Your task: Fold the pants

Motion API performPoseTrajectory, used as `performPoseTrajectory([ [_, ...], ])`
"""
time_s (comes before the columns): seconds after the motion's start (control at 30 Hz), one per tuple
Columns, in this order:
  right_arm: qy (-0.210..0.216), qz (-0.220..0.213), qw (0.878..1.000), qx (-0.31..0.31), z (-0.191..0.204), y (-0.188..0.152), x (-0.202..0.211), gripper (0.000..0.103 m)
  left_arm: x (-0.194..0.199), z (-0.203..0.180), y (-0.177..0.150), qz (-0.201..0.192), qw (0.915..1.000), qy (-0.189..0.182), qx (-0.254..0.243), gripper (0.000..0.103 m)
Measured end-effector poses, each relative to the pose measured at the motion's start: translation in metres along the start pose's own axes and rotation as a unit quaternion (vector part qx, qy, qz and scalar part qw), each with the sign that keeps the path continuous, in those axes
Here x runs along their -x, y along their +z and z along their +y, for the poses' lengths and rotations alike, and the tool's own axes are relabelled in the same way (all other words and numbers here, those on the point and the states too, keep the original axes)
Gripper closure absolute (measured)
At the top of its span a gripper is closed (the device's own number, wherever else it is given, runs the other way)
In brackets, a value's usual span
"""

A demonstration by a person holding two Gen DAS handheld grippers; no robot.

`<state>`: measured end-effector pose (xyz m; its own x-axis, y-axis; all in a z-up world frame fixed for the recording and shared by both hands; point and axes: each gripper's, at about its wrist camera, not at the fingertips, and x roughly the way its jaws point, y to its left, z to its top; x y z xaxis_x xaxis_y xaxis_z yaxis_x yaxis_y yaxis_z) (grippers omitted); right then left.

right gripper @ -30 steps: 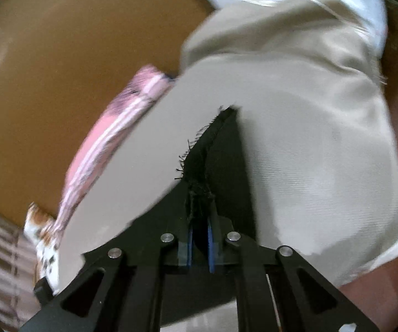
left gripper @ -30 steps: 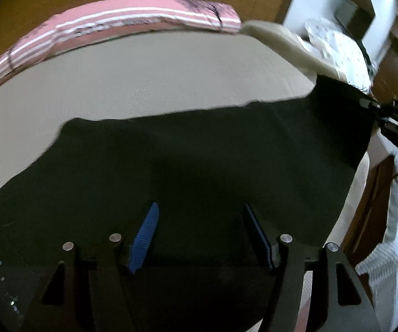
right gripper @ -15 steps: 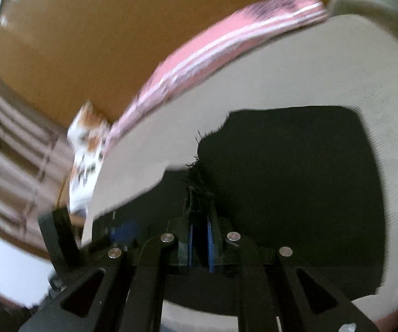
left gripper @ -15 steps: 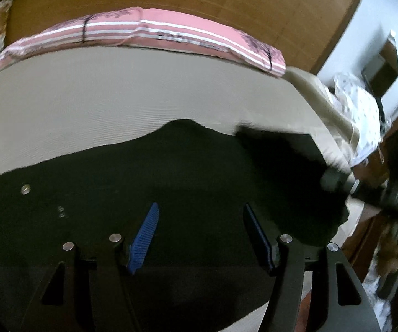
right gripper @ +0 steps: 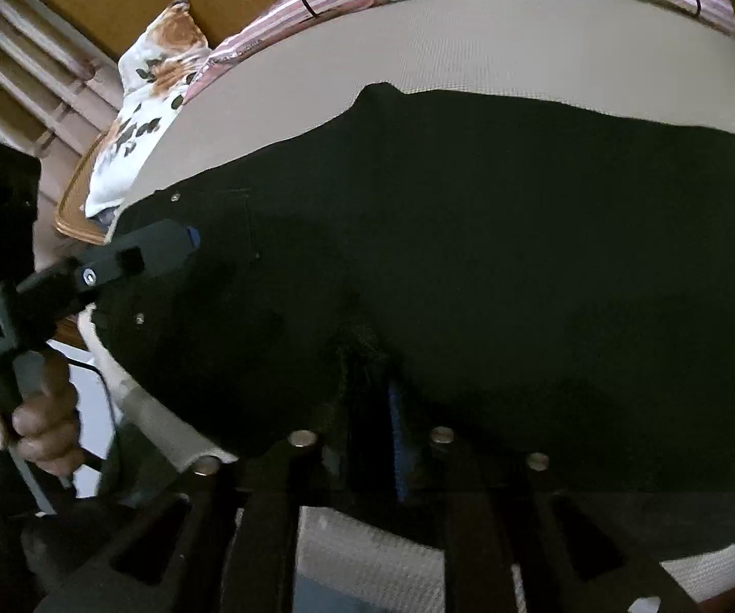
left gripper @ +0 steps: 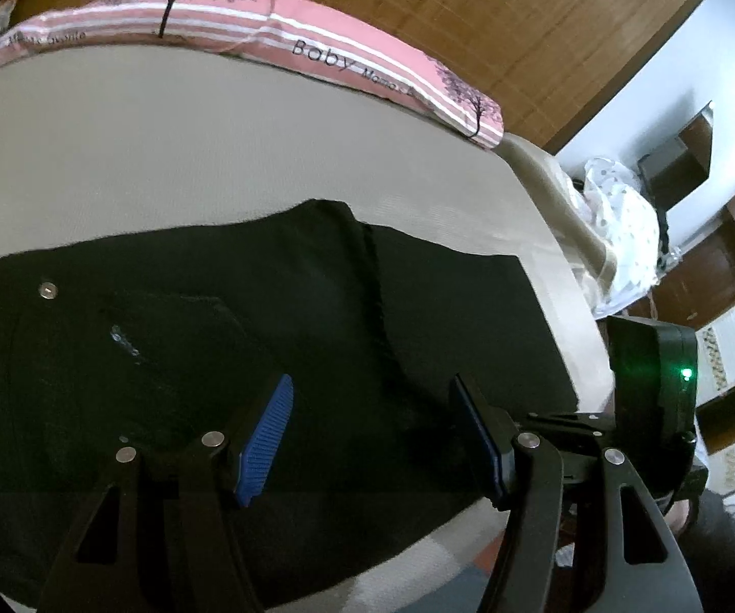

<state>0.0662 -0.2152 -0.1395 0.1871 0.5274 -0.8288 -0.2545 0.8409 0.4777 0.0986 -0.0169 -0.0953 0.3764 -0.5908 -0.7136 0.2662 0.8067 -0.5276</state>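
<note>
Black pants (left gripper: 275, 337) lie folded on a beige bed (left gripper: 163, 153); they also fill the right wrist view (right gripper: 495, 235). My left gripper (left gripper: 370, 429) is open and empty, hovering just above the cloth. It shows from the side in the right wrist view (right gripper: 163, 242), over the waist rivets. My right gripper (right gripper: 367, 398) is shut on a frayed hem of the pants (right gripper: 362, 342), held low over the fold. Its body shows at the right in the left wrist view (left gripper: 648, 373).
A pink striped blanket (left gripper: 316, 56) runs along the bed's far edge below a wooden headboard (left gripper: 469, 10). A floral pillow (right gripper: 158, 81) lies at the bed's left corner. A white polka-dot cloth (left gripper: 618, 225) sits beyond the right edge.
My right gripper has carried the hem across and down, laying the leg over the rest of the pants. My left gripper stayed open above the cloth.
</note>
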Motion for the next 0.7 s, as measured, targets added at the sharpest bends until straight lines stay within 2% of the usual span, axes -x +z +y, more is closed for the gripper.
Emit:
performPoseTrajectory([
  [0.13, 0.004, -0.031, 1.000, -0.004, -0.003, -0.003, 0.031, 0.066, -0.003, -0.004, -0.001, 0.026, 0.9987, -0.035, 0.025, 0.039],
  [0.23, -0.018, -0.072, 0.997, -0.021, -0.015, -0.005, 0.061, 0.061, -0.016, -0.008, -0.006, 0.066, 0.9944, -0.063, 0.053, 0.039],
  [0.4, -0.030, -0.111, 0.990, -0.078, -0.047, -0.002, 0.089, 0.060, -0.041, -0.007, -0.013, 0.130, 0.9810, -0.085, 0.117, 0.039],
  [0.57, -0.026, -0.133, 0.984, -0.117, -0.065, -0.005, 0.096, 0.060, -0.056, 0.002, -0.020, 0.164, 0.9687, -0.081, 0.168, 0.040],
  [0.7, -0.023, -0.136, 0.982, -0.126, -0.072, -0.008, 0.093, 0.060, -0.063, 0.002, -0.025, 0.172, 0.9647, -0.078, 0.184, 0.041],
])
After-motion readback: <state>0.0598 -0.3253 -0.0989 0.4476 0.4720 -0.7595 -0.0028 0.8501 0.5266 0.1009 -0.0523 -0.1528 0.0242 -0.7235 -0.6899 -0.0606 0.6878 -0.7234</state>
